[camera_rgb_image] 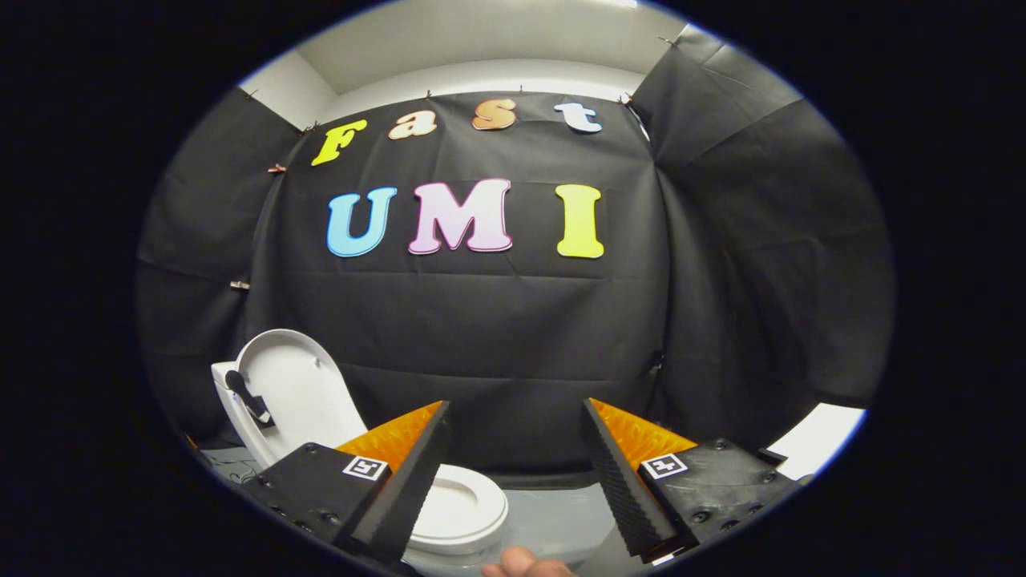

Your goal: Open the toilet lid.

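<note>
**Lid already up, hand-held gripper empty and clear of it**

Hand-held gripper (517,473): fingers spread wide apart, nothing between them, touching nothing. Inner faces ribbed/serrated, wedge-shaped fingers, a square marker tag on each finger base.

Toilet lid (292,385): stands raised, leaning back, its inner face turned toward the camera. It sits off to the left of the fingers and beyond them, behind the left finger's base. Long axis runs roughly upright, tilted a little. Smooth glossy white plastic, rounded oval outline. A small dark handle-like fitting (247,398) is on the lid's left part; can't tell what it is exactly.

Toilet seat (461,513): down, white oval ring, glossy, low and just ahead of the left finger, partly hidden behind it. Lid and seat well apart at the front, meeting at the hinge end.

Key relation: lid is left of and beyond the fingers, not between them; any further contact would need a swing left. Left finger is the nearer one.

Judgement: task looks done or almost done, since the lid is open.

Person's fingertip (525,567) shows at the bottom between the fingers. Pale floor (561,521) under the toilet, smooth. White panel (817,441) far right.
</note>
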### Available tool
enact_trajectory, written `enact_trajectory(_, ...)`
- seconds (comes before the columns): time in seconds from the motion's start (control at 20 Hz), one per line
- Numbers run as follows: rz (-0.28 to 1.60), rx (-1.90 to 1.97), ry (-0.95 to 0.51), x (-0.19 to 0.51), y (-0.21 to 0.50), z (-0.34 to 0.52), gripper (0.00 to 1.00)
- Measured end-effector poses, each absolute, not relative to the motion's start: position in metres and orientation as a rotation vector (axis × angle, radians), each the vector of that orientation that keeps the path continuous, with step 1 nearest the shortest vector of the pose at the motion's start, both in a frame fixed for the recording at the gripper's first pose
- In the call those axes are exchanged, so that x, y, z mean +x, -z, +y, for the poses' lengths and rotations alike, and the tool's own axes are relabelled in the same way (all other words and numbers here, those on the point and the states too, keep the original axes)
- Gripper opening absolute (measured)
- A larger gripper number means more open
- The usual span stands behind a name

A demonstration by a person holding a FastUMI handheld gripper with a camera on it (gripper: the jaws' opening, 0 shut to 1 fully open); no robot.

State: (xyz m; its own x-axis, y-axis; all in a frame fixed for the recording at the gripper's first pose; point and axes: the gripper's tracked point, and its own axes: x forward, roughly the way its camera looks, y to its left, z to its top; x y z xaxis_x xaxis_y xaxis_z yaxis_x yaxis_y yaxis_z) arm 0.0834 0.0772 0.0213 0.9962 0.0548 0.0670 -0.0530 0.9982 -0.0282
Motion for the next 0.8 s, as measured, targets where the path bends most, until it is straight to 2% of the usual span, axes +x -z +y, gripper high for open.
enact_trajectory(0.25,-0.073,-0.058,-0.064,0.085,-0.014,0.083,0.99)
enact_trajectory(0.55,-0.086,-0.1,-0.144,0.076,-0.009,0.097,0.99)
enact_trajectory(0.8,-0.063,-0.059,-0.115,0.08,-0.005,0.08,0.99)
